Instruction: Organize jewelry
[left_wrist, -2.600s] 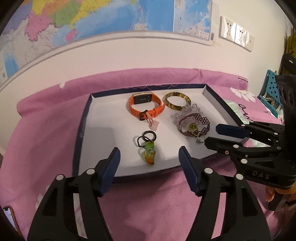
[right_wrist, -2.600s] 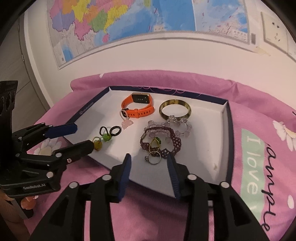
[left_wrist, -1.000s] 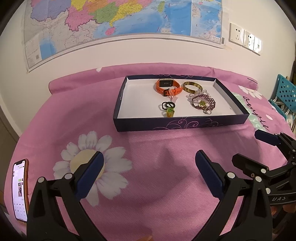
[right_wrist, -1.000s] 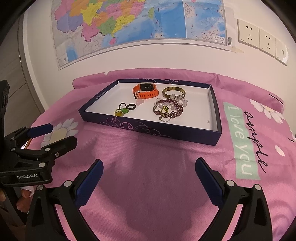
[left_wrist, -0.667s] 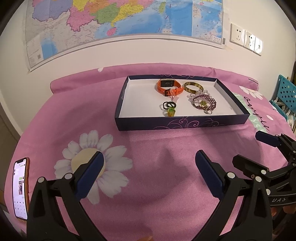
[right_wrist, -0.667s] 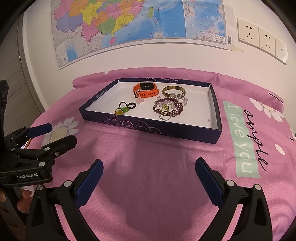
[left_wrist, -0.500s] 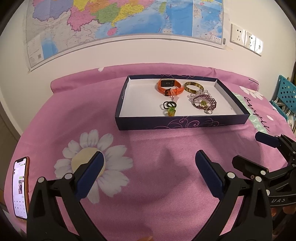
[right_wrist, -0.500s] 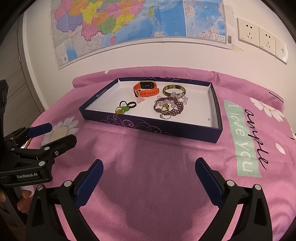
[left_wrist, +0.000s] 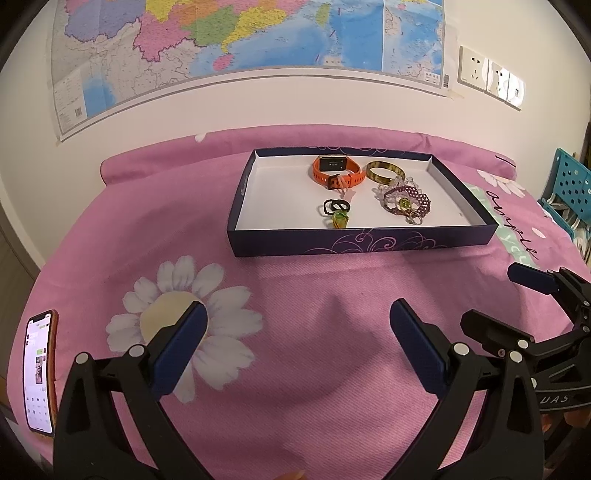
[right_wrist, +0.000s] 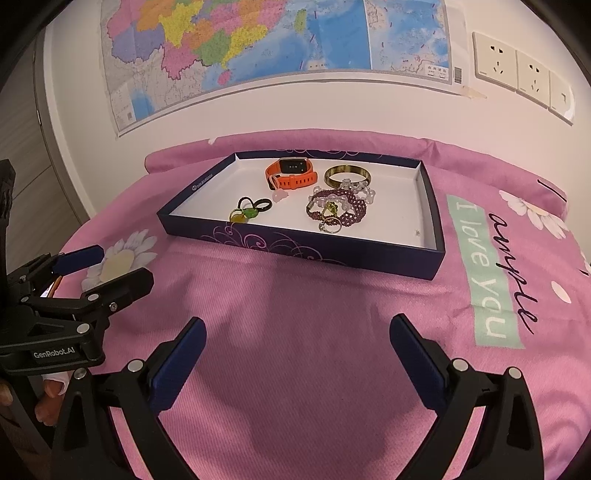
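A shallow dark-blue box with a white floor sits on the pink bedspread. Inside lie an orange watch, an olive bangle, a maroon beaded bracelet with clear beads and a ring, and black rings with a yellow-green charm. My left gripper and right gripper are both open and empty, well in front of the box.
A phone lies at the bed's left edge. A wall with a map and sockets stands behind the bed. A blue perforated crate is at the far right. Printed green lettering lies right of the box.
Both grippers have drawn back from over the box and opened wide. In the last second they have hardly moved.
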